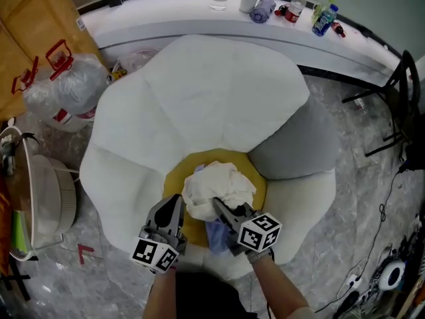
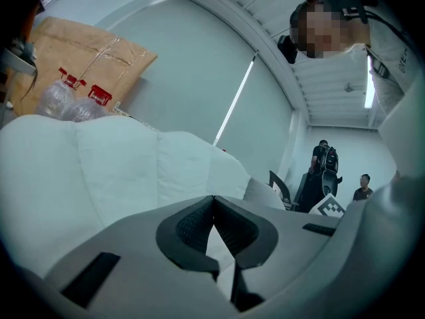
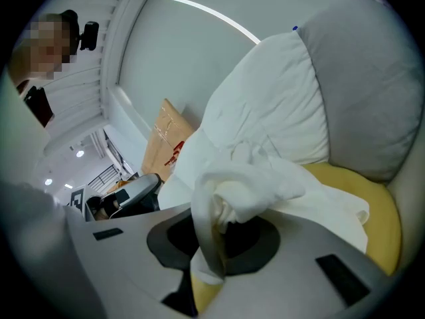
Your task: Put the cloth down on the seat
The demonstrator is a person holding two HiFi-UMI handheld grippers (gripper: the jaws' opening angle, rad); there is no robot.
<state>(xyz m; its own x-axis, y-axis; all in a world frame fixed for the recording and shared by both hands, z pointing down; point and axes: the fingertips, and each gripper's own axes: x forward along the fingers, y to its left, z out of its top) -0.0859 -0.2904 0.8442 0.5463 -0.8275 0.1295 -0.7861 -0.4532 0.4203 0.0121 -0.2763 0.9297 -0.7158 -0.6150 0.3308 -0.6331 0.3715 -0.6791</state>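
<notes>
A crumpled white cloth [image 1: 219,188] lies bunched on the round yellow seat [image 1: 174,178] at the middle of a white petal-shaped chair [image 1: 206,85]. My right gripper [image 1: 219,206] is shut on the cloth's near edge. In the right gripper view the cloth [image 3: 265,178] spills out of the right gripper [image 3: 219,234] onto the yellow seat [image 3: 382,211]. My left gripper [image 1: 176,203] hovers just left of the cloth, apart from it. Its jaws are shut, with nothing between them in the left gripper view [image 2: 214,208], where the chair's white petals [image 2: 99,171] fill the background.
A grey cushion [image 1: 299,145] leans at the seat's right. Bottles [image 1: 292,8] stand on the curved ledge behind. At left are a bag of bottles [image 1: 66,85], a cardboard box [image 1: 26,25] and a white basket [image 1: 40,198]. A black stand [image 1: 392,98] is at right.
</notes>
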